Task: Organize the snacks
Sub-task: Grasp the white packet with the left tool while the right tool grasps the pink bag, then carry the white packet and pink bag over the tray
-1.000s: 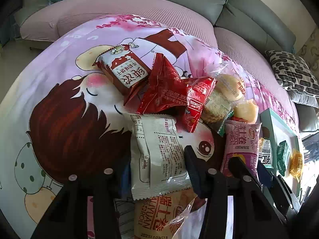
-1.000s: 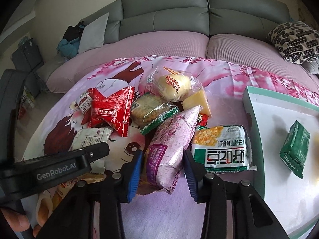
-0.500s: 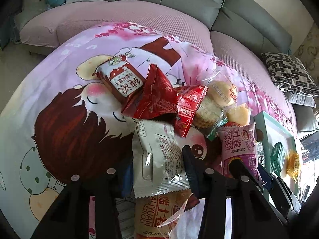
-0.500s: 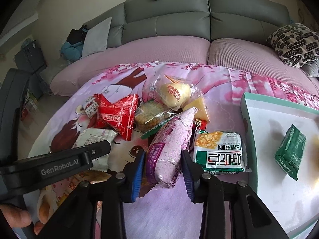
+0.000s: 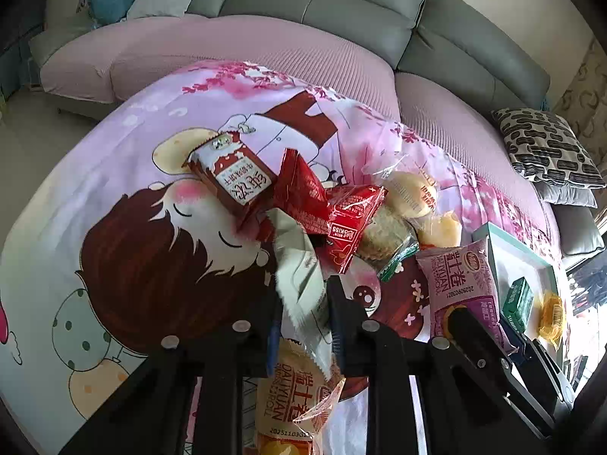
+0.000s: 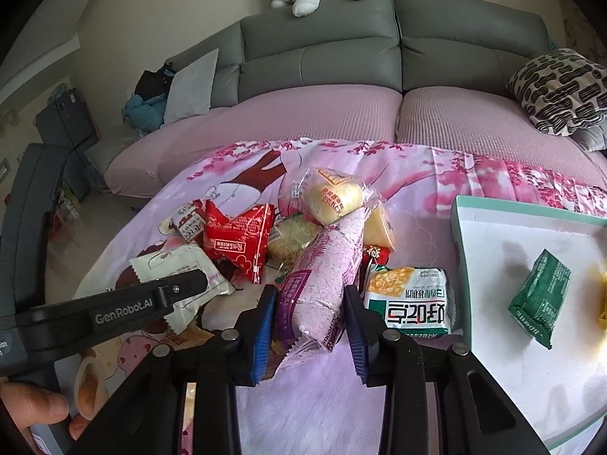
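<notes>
Snacks lie heaped mid-frame on the pink cartoon cloth (image 6: 398, 174), beside the white tray (image 6: 493, 212) at right. The purple roll pack (image 6: 322, 276) looks light, puffy and crushable, best pinched near its sealed end. The right claw (image 6: 309, 326) is clamped on it; the left claw (image 5: 303, 322) squeezes the limp white packet (image 5: 299, 265) by its edge.

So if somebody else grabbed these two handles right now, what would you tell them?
Left gripper: shut on the white snack packet.
Right gripper: shut on the purple Swiss-roll packet.
Tray, to the right: holds a green packet and a yellow snack at its edge.
Left to do: both held packets, plus the pile on the cartoon cloth, including the red packets, buns and corn-print packet.
</notes>
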